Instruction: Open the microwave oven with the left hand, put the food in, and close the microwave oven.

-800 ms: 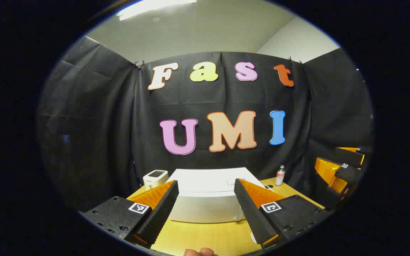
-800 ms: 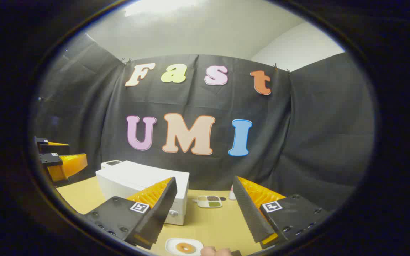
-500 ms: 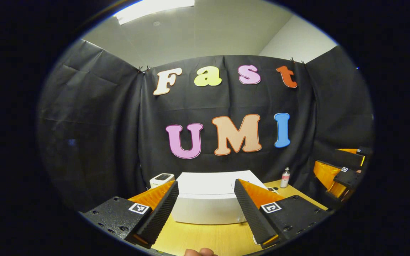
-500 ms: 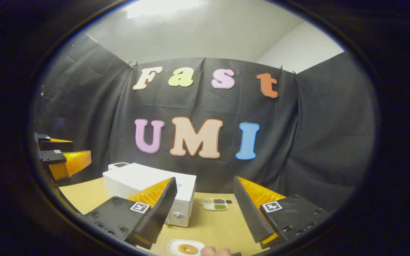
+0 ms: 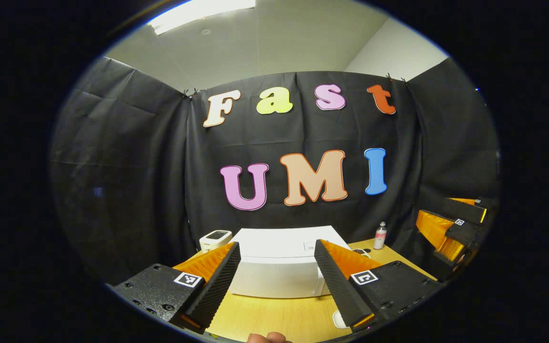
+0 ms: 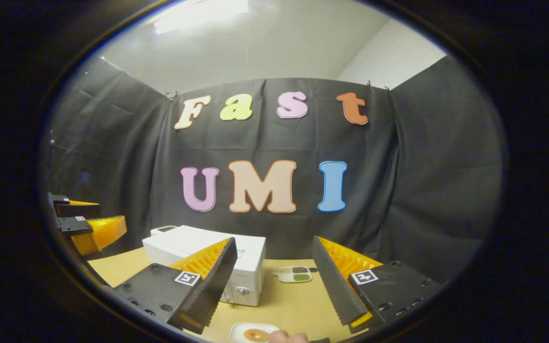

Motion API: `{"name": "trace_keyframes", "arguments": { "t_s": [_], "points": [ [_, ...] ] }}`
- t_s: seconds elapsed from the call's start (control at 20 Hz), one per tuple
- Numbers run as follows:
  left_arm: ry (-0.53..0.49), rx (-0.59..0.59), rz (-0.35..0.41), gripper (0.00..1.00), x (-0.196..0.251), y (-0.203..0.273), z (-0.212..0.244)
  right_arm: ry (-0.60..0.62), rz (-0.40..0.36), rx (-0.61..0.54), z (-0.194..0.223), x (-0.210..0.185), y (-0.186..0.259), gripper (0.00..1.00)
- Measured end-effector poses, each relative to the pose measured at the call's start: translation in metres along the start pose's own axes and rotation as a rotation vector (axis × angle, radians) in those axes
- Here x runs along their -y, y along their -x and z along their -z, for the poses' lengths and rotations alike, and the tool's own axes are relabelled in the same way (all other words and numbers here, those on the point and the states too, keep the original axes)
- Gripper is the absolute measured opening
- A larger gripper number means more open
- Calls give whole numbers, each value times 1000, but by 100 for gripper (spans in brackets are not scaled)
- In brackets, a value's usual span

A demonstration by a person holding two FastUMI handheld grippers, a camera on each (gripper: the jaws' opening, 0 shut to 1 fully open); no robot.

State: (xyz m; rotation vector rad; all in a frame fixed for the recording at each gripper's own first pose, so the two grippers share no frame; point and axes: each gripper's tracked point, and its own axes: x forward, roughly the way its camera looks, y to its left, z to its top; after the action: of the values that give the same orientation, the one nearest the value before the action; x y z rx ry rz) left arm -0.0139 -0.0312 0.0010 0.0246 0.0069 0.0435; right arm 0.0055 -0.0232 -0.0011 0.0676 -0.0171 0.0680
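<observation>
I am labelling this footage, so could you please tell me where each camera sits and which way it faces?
Left gripper view: rides the left gripper, facing the closed microwave squarely; open jaws, a fingertip below, right gripper far right.
Right gripper view: rides the right gripper, facing the microwave's knob end from its right; open jaws, doughnut plate below.
Shared: microwave, table.

Wooden table (image 5: 274, 317), yellow-toned top. Small white device with dark screen (image 5: 215, 239), at the table's back edge. Small clear bottle (image 5: 379, 236), upright near the cloth wall. Compartmented white tray (image 6: 294, 274), possibly holding seasonings.
</observation>
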Motion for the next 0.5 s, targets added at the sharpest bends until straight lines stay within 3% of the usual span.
{"name": "trace_keyframes", "arguments": {
  "t_s": [0.5],
  "points": [
    [-27,32,-6,98,4,-15,-6,24,-13,14,4,1,-16,96]
  ]
}}
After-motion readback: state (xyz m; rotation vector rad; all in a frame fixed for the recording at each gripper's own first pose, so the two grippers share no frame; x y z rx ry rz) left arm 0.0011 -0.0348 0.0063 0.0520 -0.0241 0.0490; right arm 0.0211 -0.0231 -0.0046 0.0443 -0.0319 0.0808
